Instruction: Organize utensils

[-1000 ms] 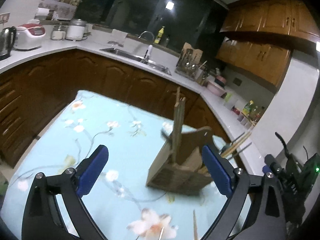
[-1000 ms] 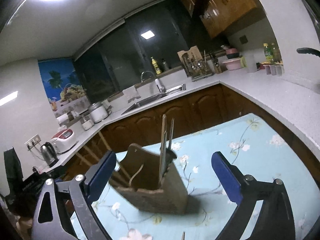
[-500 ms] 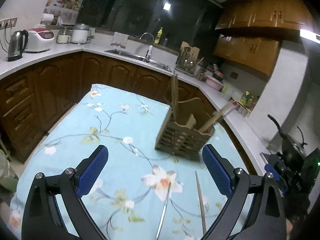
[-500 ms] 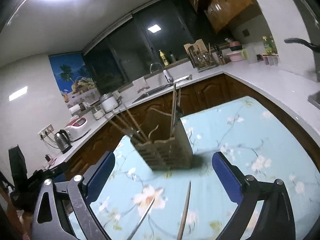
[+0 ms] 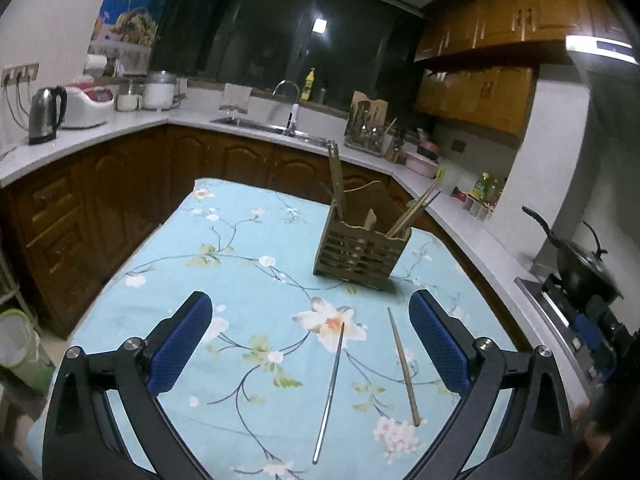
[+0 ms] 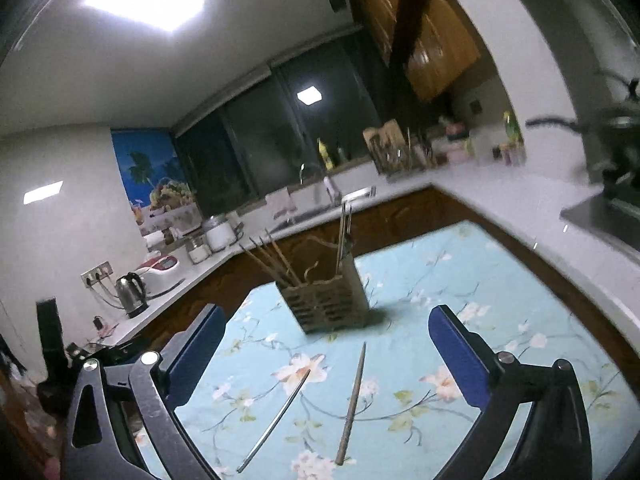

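- We hold the left gripper [image 5: 310,344] above the table [image 5: 168,272], its blue pads spread wide with nothing between them.
- We hold the right gripper [image 6: 330,354] the same way: jaws wide apart, gripping nothing.
- We take the wooden utensil holder [image 5: 360,250] as our landmark; it stands upright on the floral blue tablecloth, toward the far side of the table.
- In the holder, wooden chopsticks [image 5: 414,210] lean out of one end compartment, and a taller bundle of sticks [image 5: 336,184] stands nearly upright in the other end.
- A metal chopstick [image 5: 330,388] lies flat on the cloth on the near side of the holder, well apart from it.
- A wooden chopstick [image 5: 403,366] lies just beside the metal one, also nearer to us than the holder, and the two do not touch.
- Both loose sticks point roughly toward the holder.
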Action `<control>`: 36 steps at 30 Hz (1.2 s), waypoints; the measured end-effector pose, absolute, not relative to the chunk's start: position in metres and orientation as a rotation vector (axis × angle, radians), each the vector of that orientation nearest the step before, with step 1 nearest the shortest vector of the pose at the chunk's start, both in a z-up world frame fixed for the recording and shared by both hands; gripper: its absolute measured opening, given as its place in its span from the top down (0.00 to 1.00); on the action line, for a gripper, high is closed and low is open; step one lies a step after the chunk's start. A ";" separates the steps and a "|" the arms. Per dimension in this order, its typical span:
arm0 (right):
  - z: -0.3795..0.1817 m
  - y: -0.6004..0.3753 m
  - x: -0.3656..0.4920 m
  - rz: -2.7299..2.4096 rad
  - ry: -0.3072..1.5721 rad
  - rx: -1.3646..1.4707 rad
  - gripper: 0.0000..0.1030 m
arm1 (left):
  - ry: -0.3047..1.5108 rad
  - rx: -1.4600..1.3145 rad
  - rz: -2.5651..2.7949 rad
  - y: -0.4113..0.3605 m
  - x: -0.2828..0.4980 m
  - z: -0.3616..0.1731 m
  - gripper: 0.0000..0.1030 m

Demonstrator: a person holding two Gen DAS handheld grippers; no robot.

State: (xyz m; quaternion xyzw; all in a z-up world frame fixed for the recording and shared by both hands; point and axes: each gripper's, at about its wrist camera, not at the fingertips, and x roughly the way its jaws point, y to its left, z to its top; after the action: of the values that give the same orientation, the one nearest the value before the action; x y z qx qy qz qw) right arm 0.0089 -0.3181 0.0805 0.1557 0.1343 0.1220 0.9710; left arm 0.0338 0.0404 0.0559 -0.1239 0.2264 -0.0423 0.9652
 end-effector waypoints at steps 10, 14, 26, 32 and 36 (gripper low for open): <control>0.060 -0.303 0.003 0.118 0.236 0.168 0.00 | 0.415 -0.113 -0.018 0.014 0.013 0.040 0.00; 0.064 -0.314 0.003 0.018 0.209 0.184 0.00 | 0.432 -0.091 -0.013 0.011 0.015 0.031 0.00; 0.084 -0.330 0.031 -0.274 0.252 0.059 0.00 | 0.470 -0.069 -0.052 -0.003 0.026 0.024 0.00; 0.084 -0.318 0.017 -0.213 0.210 0.042 0.00 | 0.445 -0.089 -0.040 -0.004 0.026 0.031 0.00; 0.077 -0.310 0.007 -0.115 0.200 0.072 0.00 | 0.417 -0.071 -0.017 -0.006 0.022 0.029 0.00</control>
State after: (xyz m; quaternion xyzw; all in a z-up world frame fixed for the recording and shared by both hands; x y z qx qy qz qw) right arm 0.0067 -0.3100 0.0766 0.0361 0.0996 -0.0573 0.9927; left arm 0.0219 -0.0061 0.0286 -0.0353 0.2070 -0.0087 0.9777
